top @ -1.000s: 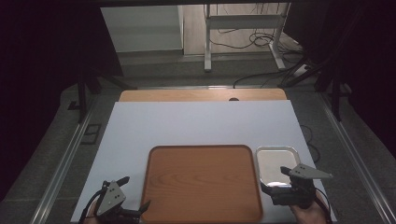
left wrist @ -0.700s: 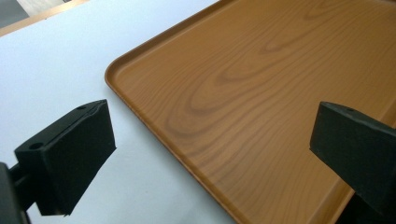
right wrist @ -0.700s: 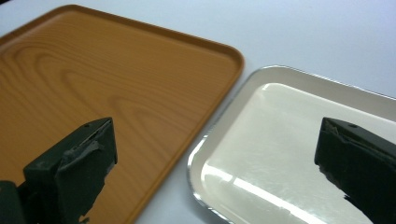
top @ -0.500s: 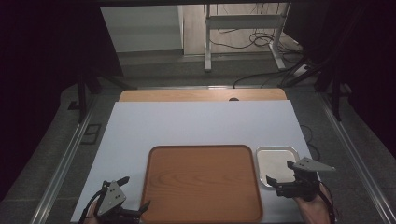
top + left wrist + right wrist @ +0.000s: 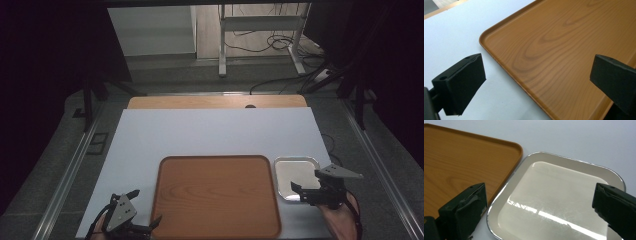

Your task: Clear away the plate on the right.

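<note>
A wood-grain tray [image 5: 217, 197] lies on the white table sheet near the front edge, also seen in the left gripper view [image 5: 564, 50] and the right gripper view [image 5: 454, 162]. A small square white plate with a metal rim [image 5: 295, 175] sits just right of it, large in the right gripper view [image 5: 559, 200]. My left gripper [image 5: 142, 210] is open at the tray's front left corner, its jaws wide over the tray's edge [image 5: 536, 77]. My right gripper [image 5: 302, 192] is open, just above the plate's near edge [image 5: 539, 220]. Both hold nothing.
The white sheet [image 5: 215, 132] covers a wooden table whose far edge [image 5: 217, 101] shows beyond it. Metal rails run along both sides of the table. Cables and a stand's legs [image 5: 260, 45] lie on the floor behind.
My right gripper has moved forward and a little left, from beside the plate's near right corner to over its near edge. The left gripper has stayed put.
</note>
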`<state>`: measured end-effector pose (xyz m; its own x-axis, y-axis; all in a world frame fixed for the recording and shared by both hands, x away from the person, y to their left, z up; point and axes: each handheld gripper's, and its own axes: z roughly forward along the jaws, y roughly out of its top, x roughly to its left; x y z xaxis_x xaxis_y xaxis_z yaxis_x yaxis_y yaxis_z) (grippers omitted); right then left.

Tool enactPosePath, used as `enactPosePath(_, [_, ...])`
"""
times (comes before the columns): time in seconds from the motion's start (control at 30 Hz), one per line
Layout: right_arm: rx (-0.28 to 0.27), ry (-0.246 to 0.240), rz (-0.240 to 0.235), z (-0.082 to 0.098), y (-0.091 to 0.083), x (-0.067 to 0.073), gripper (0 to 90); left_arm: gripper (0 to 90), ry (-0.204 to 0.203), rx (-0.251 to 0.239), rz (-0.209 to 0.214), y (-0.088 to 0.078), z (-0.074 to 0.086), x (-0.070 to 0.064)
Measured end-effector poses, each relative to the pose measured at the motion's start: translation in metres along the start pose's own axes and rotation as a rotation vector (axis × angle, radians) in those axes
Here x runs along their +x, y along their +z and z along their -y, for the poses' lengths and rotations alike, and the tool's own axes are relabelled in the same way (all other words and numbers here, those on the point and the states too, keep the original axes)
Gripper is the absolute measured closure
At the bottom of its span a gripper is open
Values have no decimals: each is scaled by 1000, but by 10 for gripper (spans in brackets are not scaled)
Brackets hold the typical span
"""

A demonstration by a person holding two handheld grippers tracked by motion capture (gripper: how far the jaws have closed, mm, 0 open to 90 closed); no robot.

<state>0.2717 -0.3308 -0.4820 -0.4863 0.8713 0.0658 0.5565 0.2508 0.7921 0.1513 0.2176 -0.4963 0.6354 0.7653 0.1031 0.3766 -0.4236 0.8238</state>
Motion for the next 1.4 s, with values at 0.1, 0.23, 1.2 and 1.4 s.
enactPosePath(0.1, [7, 21, 23, -1, 2, -3, 0, 0, 1, 4, 1, 1, 0, -1])
enactPosePath(0.23, [26, 39, 52, -1, 5, -8, 0, 0, 8, 10, 2, 1, 0, -1])
enactPosePath(1.2, [209, 170, 208, 0, 7, -68, 508, 0, 28, 24, 2, 3, -1, -3])
enactPosePath(1.4, [230, 220, 179, 1, 10, -77, 656, 0, 32, 26, 3, 4, -1, -4])
